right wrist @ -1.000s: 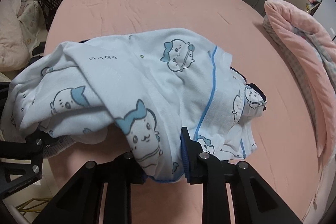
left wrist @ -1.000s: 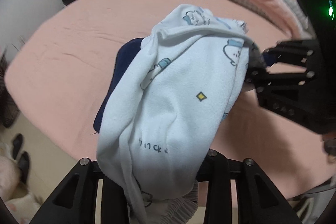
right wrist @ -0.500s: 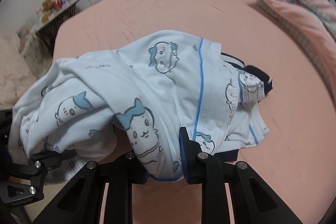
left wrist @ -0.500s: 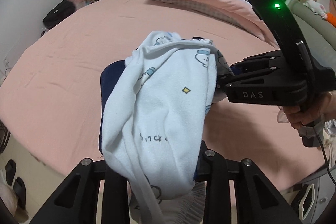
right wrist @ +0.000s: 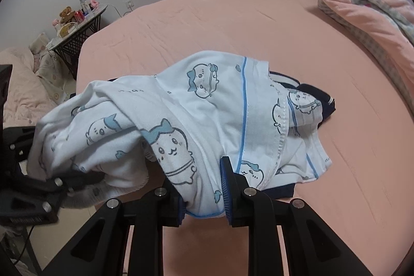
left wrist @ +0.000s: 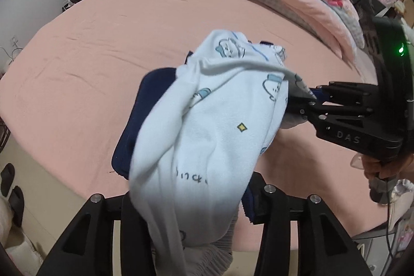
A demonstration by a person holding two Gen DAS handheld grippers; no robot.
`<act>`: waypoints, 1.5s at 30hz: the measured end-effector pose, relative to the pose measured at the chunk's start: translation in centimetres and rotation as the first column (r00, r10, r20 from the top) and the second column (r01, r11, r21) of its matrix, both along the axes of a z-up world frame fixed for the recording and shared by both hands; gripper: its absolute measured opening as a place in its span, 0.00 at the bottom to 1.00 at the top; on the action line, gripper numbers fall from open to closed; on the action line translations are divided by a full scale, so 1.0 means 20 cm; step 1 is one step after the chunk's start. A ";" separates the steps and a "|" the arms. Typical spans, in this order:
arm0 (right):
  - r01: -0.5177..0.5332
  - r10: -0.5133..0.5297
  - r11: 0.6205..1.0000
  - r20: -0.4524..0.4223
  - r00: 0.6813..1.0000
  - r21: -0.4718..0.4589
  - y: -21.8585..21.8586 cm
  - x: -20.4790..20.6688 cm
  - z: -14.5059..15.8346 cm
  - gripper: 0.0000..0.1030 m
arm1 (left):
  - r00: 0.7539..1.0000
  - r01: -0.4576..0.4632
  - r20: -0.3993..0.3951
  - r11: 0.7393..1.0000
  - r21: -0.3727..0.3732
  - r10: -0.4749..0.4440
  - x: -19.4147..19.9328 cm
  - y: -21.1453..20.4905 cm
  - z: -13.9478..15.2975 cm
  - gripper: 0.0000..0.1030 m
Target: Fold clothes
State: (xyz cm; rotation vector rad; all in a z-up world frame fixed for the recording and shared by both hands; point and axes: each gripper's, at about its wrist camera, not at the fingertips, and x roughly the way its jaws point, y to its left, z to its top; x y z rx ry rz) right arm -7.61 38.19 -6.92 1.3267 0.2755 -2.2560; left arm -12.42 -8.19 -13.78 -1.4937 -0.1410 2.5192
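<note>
The pale blue fleece garment printed with cartoon animals (right wrist: 207,110) hangs bunched over the pink bedsheet (right wrist: 233,17), its long axis running from about eight o'clock to three o'clock in the right wrist view, its far end draped on a folded navy garment (left wrist: 150,105). The right gripper (right wrist: 201,195) tilts steeply down, its blue-padded jaws pinching the hem. The left gripper (left wrist: 196,208), likewise tilted down, has its jaws opening with fleece between them; the cloth hides its fingertips, so contact is hard to judge. A hand (left wrist: 383,167) is cut off at the four o'clock edge.
</note>
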 end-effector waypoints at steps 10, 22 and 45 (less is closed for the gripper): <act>0.052 -0.053 0.998 -0.028 0.998 -0.029 0.05 0.02 0.12 0.21 | 0.996 0.014 -0.085 0.996 -0.091 -0.022 -0.13 0.19 0.01 0.53; 0.117 -0.113 0.984 0.036 0.993 -0.132 0.13 -0.05 0.15 0.21 | 0.995 0.038 -0.090 0.999 0.024 -0.036 -0.03 0.09 0.03 0.28; 0.442 -0.203 0.802 0.513 0.834 -0.402 0.24 -0.02 -0.10 0.61 | 0.986 0.158 -0.053 0.986 0.046 -0.155 0.01 0.29 -0.04 0.28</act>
